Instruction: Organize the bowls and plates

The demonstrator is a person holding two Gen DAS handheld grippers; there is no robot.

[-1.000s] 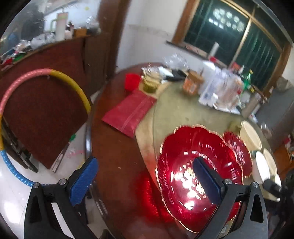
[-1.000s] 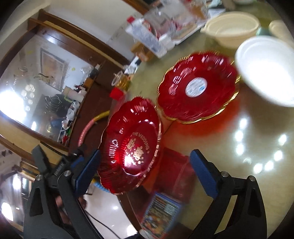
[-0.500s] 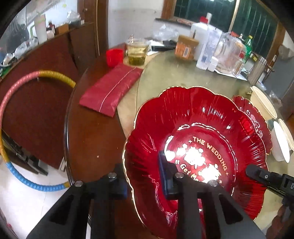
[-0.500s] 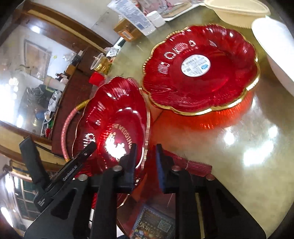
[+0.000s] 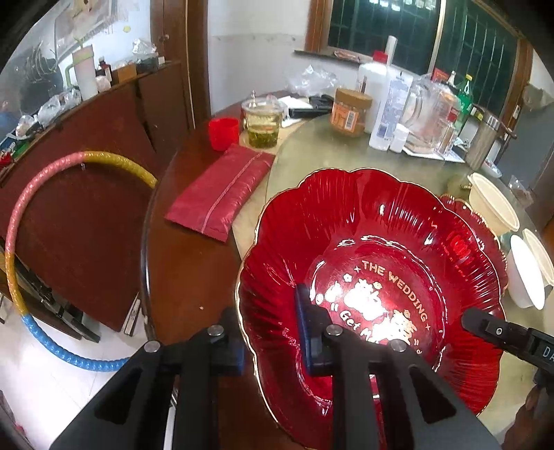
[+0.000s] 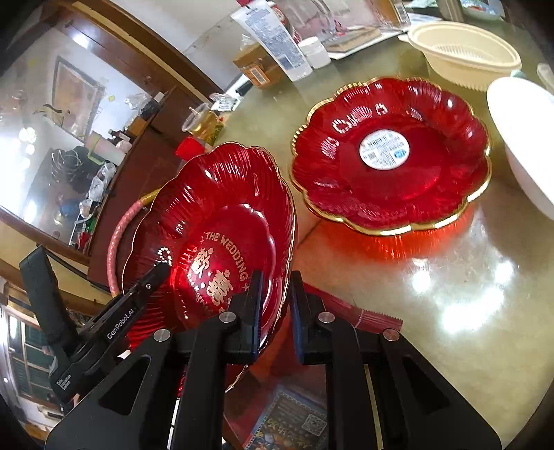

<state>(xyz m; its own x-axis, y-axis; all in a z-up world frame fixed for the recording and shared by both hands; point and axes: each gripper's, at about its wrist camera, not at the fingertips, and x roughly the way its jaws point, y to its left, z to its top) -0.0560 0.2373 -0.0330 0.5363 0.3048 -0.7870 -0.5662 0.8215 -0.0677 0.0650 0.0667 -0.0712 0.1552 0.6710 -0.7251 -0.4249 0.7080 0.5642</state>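
Bright glare on glossy table [image 6: 460, 294] (fisheye-warped edges), mostly sharp

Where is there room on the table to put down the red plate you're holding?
Bare table shows in front of the second red plate, where the lights reflect. A smaller gap lies between the red pouch and the held wedding plate. The far side is crowded with bottles and jars; bowls fill the right edge.

A lived-in home dining room is shown. A round wooden worktop [image 5: 194, 277] is crowded with a tea jar [image 5: 263, 126], a red cup [image 5: 223, 133], bottles [image 5: 389, 110], a pitcher [image 5: 431, 114] and disposable bowls [image 6: 464, 52]. A cluttered sideboard [image 5: 104, 114], a hula hoop [image 5: 20, 221] and a barred window [image 5: 415, 31] are seen behind.
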